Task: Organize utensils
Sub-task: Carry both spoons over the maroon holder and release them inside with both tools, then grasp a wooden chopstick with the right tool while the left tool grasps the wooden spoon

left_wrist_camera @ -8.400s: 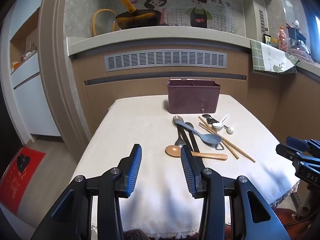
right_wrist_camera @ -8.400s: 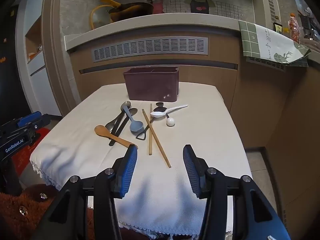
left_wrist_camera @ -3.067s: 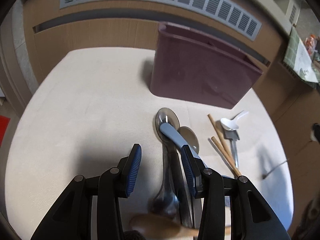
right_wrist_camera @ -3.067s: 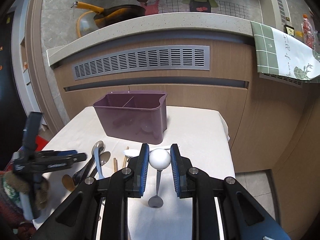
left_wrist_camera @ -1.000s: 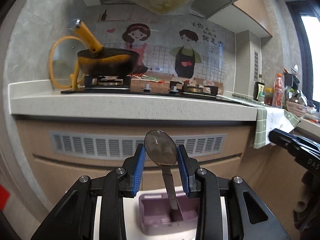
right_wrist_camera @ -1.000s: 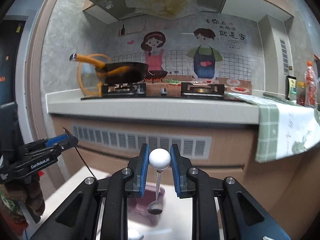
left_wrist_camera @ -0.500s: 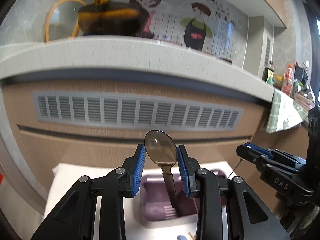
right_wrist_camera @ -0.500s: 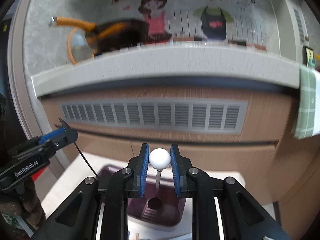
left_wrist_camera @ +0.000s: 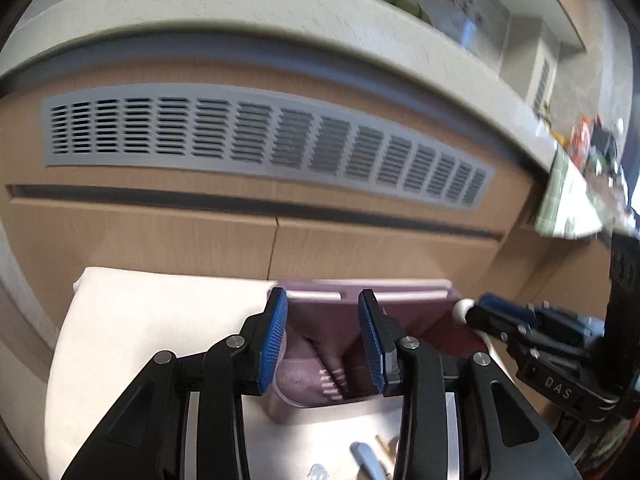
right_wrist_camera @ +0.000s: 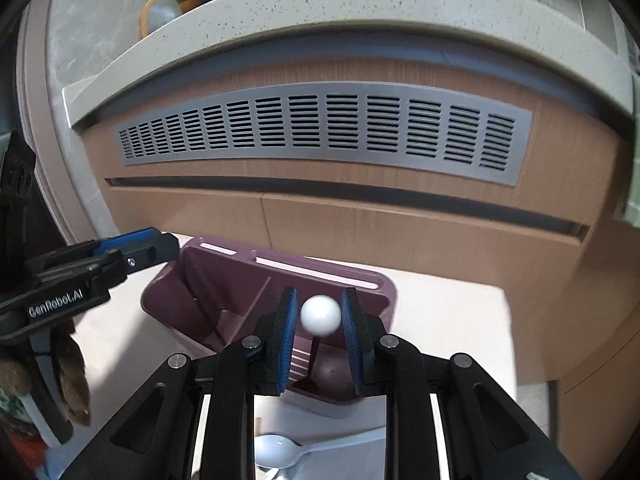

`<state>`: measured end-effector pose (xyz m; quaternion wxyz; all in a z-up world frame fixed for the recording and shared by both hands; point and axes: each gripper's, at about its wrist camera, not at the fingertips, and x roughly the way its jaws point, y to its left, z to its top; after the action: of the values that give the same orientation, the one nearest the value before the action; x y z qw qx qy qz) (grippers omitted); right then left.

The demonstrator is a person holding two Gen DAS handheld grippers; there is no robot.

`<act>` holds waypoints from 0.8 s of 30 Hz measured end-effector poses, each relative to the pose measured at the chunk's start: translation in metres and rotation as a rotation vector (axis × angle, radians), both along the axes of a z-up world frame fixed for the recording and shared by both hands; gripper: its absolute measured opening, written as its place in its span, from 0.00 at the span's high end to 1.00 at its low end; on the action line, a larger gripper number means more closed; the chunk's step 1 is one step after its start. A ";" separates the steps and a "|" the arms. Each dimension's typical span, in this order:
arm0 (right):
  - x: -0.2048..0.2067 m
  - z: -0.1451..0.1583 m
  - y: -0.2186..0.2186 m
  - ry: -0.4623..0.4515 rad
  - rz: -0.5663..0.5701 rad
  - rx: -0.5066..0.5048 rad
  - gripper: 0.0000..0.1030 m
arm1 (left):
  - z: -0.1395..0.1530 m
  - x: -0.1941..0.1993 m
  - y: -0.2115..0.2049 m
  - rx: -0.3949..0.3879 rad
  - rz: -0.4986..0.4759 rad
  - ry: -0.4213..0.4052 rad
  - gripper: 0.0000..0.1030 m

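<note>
Both wrist views look down, close, sharing the purple caddy [left_wrist_camera: 400, 322].

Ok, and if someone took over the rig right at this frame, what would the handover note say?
Left gripper: fingers have just been opening, nothing between them, poised over the purple holder.
Right gripper: shut on the ball-ended spoon, whose bowl hangs inside the holder's right-hand compartment.
Done: what already sits in the holder cannot be made out.
Left: release this spoon, then fetch the white spoon, the grey-blue handle and the chopsticks lying on the table before the holder.
</note>
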<state>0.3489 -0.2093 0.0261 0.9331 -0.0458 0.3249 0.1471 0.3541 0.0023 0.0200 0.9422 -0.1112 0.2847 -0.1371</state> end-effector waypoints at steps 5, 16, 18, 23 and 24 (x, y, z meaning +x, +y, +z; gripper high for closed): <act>-0.030 0.020 -0.019 -0.073 -0.024 0.035 0.79 | 0.025 -0.030 0.011 -0.005 0.035 -0.092 0.57; -0.125 -0.052 -0.030 0.141 0.071 -0.061 0.79 | -0.053 -0.144 -0.005 0.096 -0.100 0.153 0.57; -0.136 -0.072 -0.028 0.203 0.102 -0.049 0.79 | -0.072 -0.168 -0.006 0.100 -0.117 0.205 0.57; -0.146 -0.095 -0.016 0.248 0.162 -0.022 0.79 | -0.095 -0.206 -0.007 0.088 -0.126 0.308 0.57; -0.141 -0.096 -0.014 0.257 0.170 -0.013 0.79 | -0.096 -0.212 -0.006 0.086 -0.130 0.319 0.57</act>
<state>0.2082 -0.2238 -0.0695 0.8678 -0.0598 0.4373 0.2280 0.1422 -0.0038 -0.0762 0.8781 -0.0725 0.4429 -0.1658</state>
